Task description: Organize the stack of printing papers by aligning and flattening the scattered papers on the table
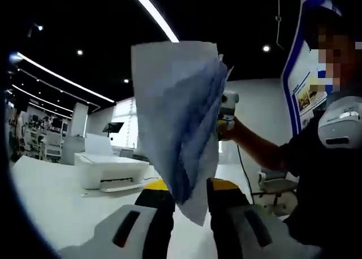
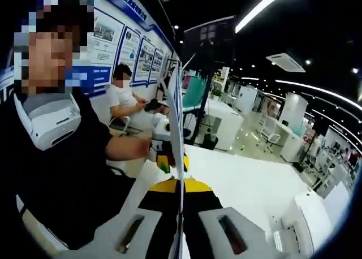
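Observation:
A stack of white printing papers [image 1: 178,117] is held upright in the air, its sheets fanned and bent. Its lower corner hangs between the jaws of my left gripper [image 1: 189,194], which stand apart around it. My right gripper [image 1: 226,116], held by a person's hand, grips the stack's right edge. In the right gripper view the papers [image 2: 176,117] appear edge-on, rising from my right gripper [image 2: 182,186], whose jaws are shut on them. Beyond it, my left gripper [image 2: 172,164] has a yellow tip on either side of the sheets.
A white table [image 1: 51,208] lies below, with a white printer [image 1: 110,171] on it at the left; the printer [image 2: 308,219] also sits at the lower right. The person holding the grippers [image 2: 51,157] stands close. A seated person [image 2: 124,98] and desks are behind.

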A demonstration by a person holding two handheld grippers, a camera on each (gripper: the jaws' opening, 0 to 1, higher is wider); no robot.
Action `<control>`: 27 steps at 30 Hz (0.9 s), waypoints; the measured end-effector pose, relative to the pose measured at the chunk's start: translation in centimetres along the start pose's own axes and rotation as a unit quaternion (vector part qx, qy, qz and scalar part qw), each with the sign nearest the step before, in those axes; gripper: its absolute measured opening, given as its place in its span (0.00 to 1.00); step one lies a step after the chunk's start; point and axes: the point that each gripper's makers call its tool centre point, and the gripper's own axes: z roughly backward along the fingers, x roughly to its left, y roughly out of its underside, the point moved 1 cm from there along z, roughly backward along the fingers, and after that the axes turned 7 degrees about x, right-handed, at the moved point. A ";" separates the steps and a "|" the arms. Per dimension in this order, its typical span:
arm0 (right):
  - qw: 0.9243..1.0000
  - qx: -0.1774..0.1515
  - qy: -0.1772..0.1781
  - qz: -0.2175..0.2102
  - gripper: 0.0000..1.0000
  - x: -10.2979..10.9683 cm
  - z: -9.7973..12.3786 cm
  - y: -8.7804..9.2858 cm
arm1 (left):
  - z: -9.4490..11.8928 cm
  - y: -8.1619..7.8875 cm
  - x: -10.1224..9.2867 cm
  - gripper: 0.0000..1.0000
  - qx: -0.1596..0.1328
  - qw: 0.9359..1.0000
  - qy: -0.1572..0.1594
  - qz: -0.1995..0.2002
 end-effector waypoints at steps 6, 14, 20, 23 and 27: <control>0.998 -0.061 -0.008 -0.021 0.00 0.4 0.3 -0.8 | -0.5 -1.0 -0.5 0.27 -0.025 1.000 0.012 0.008; 0.990 -0.129 0.002 -0.056 0.00 -0.1 1.1 -0.8 | -0.8 -2.2 -0.5 0.21 -0.048 0.999 0.011 0.007; 0.975 -0.203 0.015 -0.089 0.00 -0.2 1.8 -0.2 | -0.8 -3.5 -0.8 0.13 -0.062 0.998 0.020 0.011; 0.968 -0.229 0.018 -0.101 0.00 0.2 1.9 0.4 | -0.9 -4.0 -1.3 0.07 -0.054 0.998 0.030 0.003; 0.963 -0.247 0.035 -0.105 0.00 0.5 2.1 1.4 | -1.1 -3.7 -2.0 0.07 -0.018 0.999 0.037 -0.001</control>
